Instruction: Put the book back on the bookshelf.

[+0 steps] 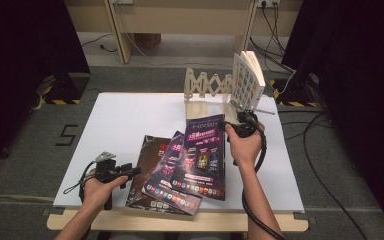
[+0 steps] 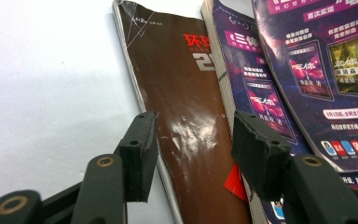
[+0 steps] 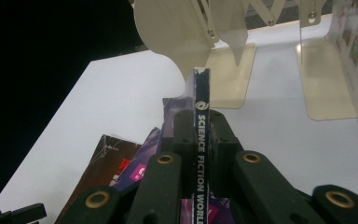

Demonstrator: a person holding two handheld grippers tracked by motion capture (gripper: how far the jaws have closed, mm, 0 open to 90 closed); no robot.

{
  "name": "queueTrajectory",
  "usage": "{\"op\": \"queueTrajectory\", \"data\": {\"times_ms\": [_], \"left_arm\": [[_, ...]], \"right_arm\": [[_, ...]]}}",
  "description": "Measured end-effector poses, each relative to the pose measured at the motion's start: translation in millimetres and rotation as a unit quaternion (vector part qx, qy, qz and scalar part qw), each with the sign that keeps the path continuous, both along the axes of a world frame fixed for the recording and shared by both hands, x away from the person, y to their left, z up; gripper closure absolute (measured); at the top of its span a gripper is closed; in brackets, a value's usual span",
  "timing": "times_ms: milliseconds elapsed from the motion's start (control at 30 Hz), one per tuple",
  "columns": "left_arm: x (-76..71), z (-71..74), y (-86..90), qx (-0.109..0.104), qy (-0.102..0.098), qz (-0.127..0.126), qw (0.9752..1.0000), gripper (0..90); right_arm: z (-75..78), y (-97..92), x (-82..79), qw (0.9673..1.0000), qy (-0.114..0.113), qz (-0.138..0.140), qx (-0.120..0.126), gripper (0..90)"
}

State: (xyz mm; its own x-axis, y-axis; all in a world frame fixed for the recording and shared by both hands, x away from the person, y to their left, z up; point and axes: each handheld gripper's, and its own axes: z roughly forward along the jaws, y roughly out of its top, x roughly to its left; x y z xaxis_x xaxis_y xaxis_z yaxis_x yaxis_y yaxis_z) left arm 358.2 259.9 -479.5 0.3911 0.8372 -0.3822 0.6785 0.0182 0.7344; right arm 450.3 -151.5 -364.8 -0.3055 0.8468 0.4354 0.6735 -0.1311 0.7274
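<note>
Right gripper [image 1: 240, 121] pinches a glossy purple magazine [image 1: 203, 155] by its spine, centre of the high view.

Its black jaws press flat on the thin printed spine. The left gripper [image 1: 125, 172], lower left, has jaws spread over a shiny, creased brown magazine [image 2: 186, 116]. A cream accordion bookstand [image 1: 207, 87] stands on the matte white table [image 1: 125, 120], holding an upright book [image 1: 247, 80].

White worktop [image 1: 130, 120] on grey carpet. Cream folding book rack [image 1: 207, 85] at far edge, right of middle. Illustrated book [image 1: 247, 80] upright near far right corner, leaning at rack's right end.
</note>
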Motion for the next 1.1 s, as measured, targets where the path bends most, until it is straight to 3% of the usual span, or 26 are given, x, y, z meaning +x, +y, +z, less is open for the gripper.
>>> {"op": "queueTrajectory", "data": {"times_ms": [1100], "left_arm": [[1.2,2.1,3.4,0.000,-0.004,0.005,1.0000,49.7]], "right_arm": [[21.0,-13.9,-0.8,0.9992,-0.032,-0.025,-0.003,84.5]]}}
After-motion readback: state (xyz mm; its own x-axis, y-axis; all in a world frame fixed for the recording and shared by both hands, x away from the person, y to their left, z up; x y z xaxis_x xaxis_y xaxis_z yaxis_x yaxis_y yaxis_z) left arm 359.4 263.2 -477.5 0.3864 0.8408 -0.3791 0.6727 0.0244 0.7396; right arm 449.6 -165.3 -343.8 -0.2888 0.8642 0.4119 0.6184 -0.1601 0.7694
